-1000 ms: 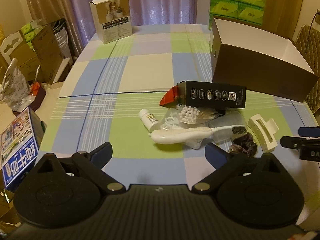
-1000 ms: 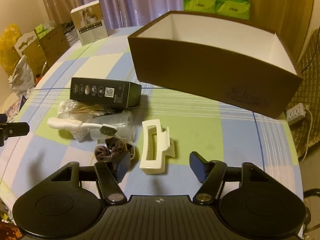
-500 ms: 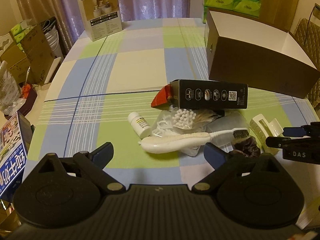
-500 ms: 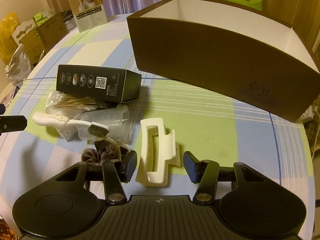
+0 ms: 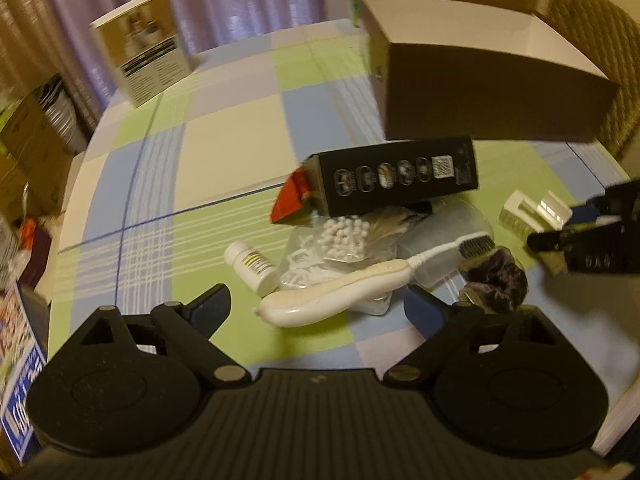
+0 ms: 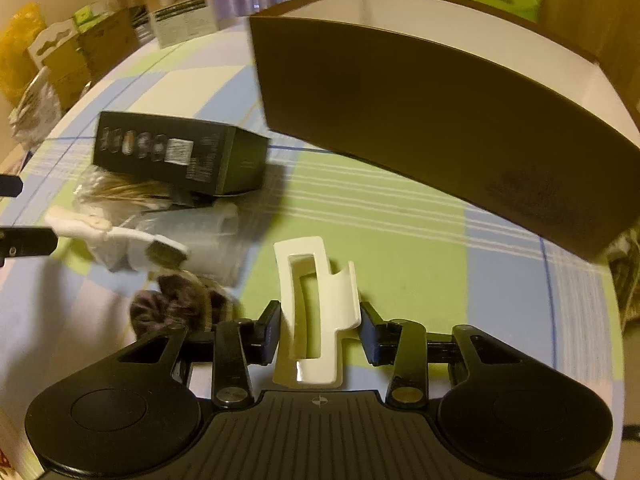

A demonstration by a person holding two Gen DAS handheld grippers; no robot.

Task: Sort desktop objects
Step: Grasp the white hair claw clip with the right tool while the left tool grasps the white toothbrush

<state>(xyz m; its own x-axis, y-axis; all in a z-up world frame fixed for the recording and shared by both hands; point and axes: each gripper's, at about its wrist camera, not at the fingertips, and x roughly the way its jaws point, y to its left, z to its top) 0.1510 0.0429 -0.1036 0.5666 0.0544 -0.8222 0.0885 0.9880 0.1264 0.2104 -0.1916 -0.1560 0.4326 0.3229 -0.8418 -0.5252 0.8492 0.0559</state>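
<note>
The right gripper [image 6: 318, 330] has its two dark fingers on either side of the cream plastic claw-style hair clip [image 6: 314, 312], which lies on the checked green, blue and white tablecloth [image 6: 400, 248]. The pads look pressed to the clip's flanks, so I'd call it clenched on the clip, though the frame is smeared and whether it has left the cloth I cannot tell. Directly ahead stands the big brown open-topped cardboard box with a white inside [image 6: 432, 120], surely where the clip belongs.

To do this well, keep the squeeze firm but gentle, since a sprung clip may pop sideways if pinched off-centre. Lift straight up first, high enough to clear the box's near wall, then carry it over the rim and let go low inside.

The left gripper [image 5: 316, 308] hangs with its fingers spread wide and nothing between them, above the pile: a white-handled brush [image 5: 340, 292], a small white pill bottle [image 5: 252, 266], a clear bag of cotton swabs [image 5: 340, 240], a long black carton [image 5: 396, 178] and a dark purple fabric scrunchie [image 5: 496, 276] just beside the clip. Mind that scrunchie; a dragged finger could snag it.
</note>
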